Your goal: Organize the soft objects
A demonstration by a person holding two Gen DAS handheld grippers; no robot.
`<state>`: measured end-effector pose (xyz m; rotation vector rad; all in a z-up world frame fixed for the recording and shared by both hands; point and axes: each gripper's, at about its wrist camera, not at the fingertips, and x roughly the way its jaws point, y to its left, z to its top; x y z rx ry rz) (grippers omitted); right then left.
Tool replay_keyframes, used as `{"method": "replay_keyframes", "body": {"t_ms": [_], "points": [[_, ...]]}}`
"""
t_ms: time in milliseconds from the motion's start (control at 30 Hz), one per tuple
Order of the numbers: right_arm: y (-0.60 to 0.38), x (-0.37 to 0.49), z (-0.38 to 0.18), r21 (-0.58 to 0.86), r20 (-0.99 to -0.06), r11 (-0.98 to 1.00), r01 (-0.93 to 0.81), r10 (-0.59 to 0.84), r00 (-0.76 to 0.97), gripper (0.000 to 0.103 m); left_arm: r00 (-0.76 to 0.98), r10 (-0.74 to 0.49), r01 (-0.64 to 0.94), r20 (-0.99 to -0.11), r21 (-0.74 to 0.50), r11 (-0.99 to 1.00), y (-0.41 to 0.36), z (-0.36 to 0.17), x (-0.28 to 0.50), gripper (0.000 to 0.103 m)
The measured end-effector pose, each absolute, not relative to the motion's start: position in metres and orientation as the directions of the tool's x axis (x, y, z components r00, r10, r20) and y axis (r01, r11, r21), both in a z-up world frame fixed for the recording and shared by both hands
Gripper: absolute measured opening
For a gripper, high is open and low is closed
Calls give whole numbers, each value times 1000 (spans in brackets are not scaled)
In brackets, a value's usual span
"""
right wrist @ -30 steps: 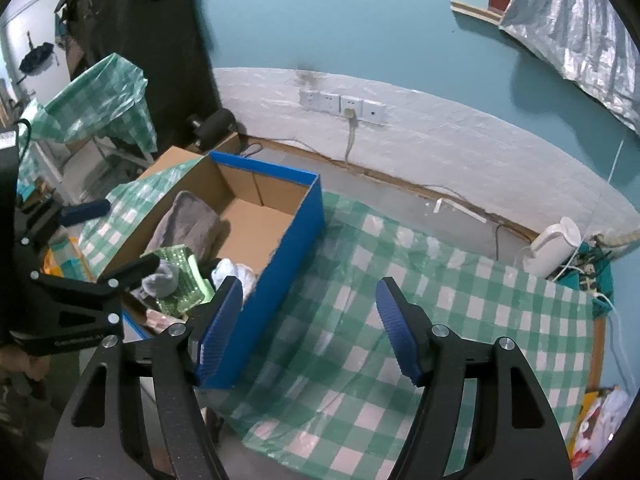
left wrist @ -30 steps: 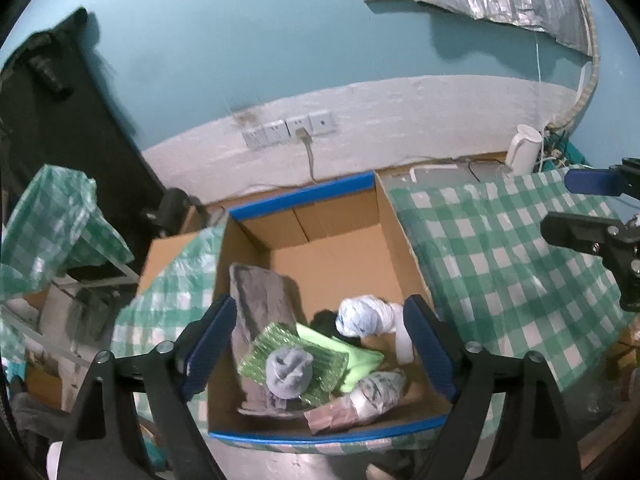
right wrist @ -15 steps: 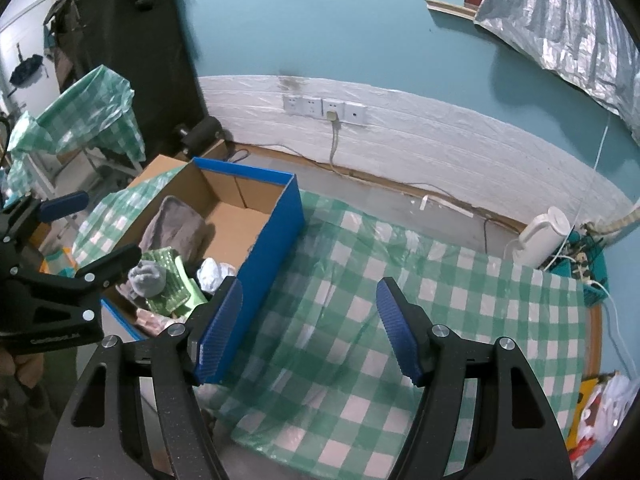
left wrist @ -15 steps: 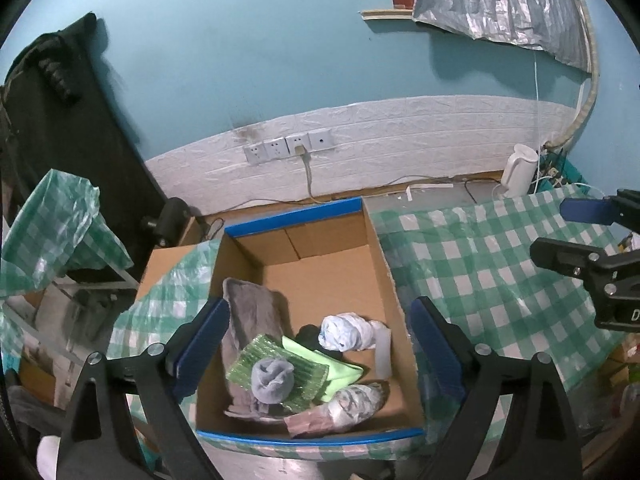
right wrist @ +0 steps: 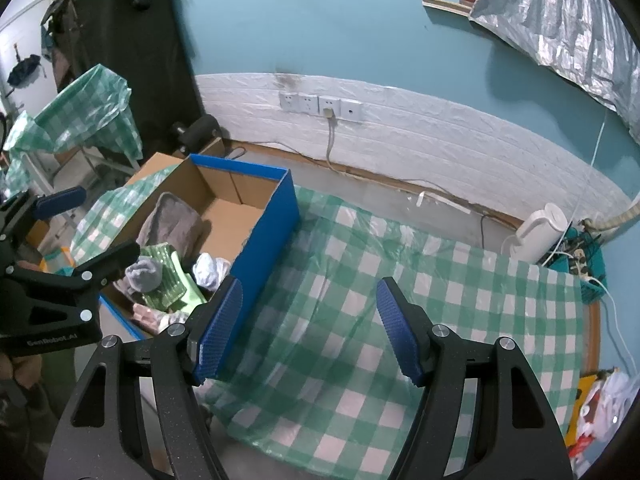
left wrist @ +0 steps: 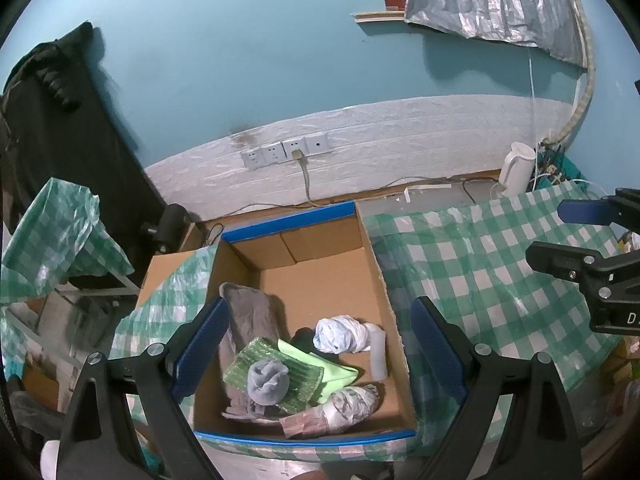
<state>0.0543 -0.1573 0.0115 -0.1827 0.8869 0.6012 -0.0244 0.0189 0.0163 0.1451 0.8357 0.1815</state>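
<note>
One cardboard box (left wrist: 320, 276) with blue edges, sitting on the desk (right wrist: 360, 320) under a green and white checked cloth (right wrist: 460, 300). Inside the box, six soft things, all bunched at the near end: one long grey cloth (left wrist: 250, 312) along the left wall, one bumpy green cloth (left wrist: 298, 380), one plain light green cloth (left wrist: 336, 372) under it, one rolled grey sock (left wrist: 267, 376) on top of the bumpy green cloth, one white and blue bundle (left wrist: 340, 334), and one grey patterned bundle (left wrist: 348, 400) by the front wall. Also one small white tube (left wrist: 378, 354) standing against the right wall of the box. Far end of the box bare.

Two hand-held grippers. Left hand-held gripper (left wrist: 320, 344) up above the box, looking down into it, both blue fingers spread wide with nothing between them. Soft things right below and between its fingers, not touching. Right hand-held gripper (right wrist: 308, 328) up above the checked cloth, just to the right of the box, fingers wide apart too and holding nothing. Soft things off to its left, inside the box, well apart from it.

One white kettle (right wrist: 540, 232) at the far right corner. One row of wall sockets (right wrist: 320, 106) on the white wall.
</note>
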Motion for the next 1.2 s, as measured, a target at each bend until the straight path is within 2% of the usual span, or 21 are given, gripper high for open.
{"method": "replay_keyframes", "body": {"t_ms": [1200], "points": [[-160,53,10,92,-773,823,-561,415,481,69,649,221,-93,-728,213,973,18,15,-26,93]]}}
